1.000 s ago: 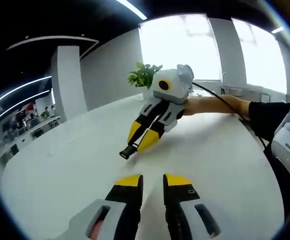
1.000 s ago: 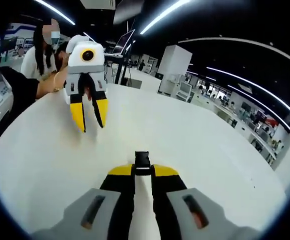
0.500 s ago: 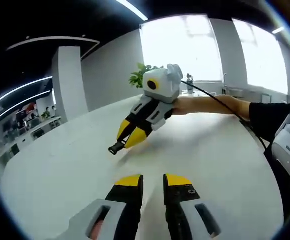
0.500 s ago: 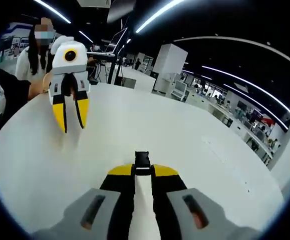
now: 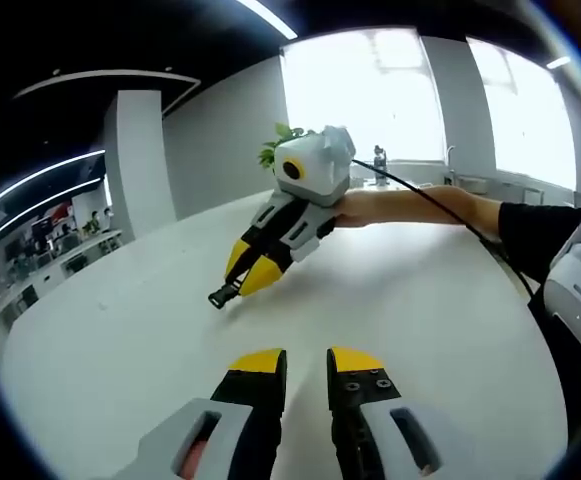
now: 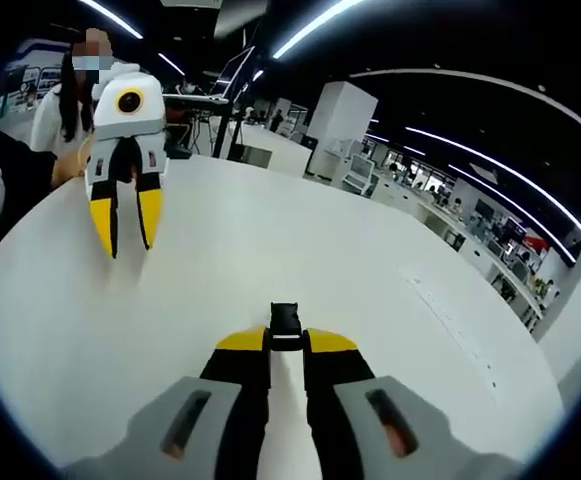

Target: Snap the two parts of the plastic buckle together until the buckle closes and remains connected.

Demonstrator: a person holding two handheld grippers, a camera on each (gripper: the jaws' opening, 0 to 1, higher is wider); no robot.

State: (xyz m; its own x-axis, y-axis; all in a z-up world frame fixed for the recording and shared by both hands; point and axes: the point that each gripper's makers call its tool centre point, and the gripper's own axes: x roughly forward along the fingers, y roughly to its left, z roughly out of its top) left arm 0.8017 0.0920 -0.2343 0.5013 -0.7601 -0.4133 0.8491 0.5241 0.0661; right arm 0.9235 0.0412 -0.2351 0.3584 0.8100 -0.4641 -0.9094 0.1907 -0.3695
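1. In my right gripper view, my right gripper (image 6: 287,350) rises from 6 o'clock, its yellow-tipped jaws pinched nearly closed on a small black buckle part (image 6: 285,322) that pokes out past the tips.
2. Below it lies the white table (image 6: 350,260), running toward 12 o'clock and an office floor of desks under ceiling light strips.
3. At 10 o'clock in that view my left gripper (image 6: 118,238) hangs tips-down over the table, jaws a narrow gap apart with nothing visible between them.
4. In my left gripper view, the left gripper (image 5: 306,360) comes up from 6 o'clock with a slim gap between its jaws, holding nothing, above the table (image 5: 120,350).
5. Toward 11 o'clock from centre in that view, the right gripper (image 5: 232,290) slants down over the table, the buckle part (image 5: 222,296) clamped at its tips; I cannot tell whether the part touches the tabletop.
6. My hand (image 5: 365,208) grips its white body, forearm and dark sleeve reaching to 3 o'clock.
7. Behind it, at 12 o'clock, a green plant (image 5: 273,150) stands before bright windows.
8. The second buckle half I cannot make out.
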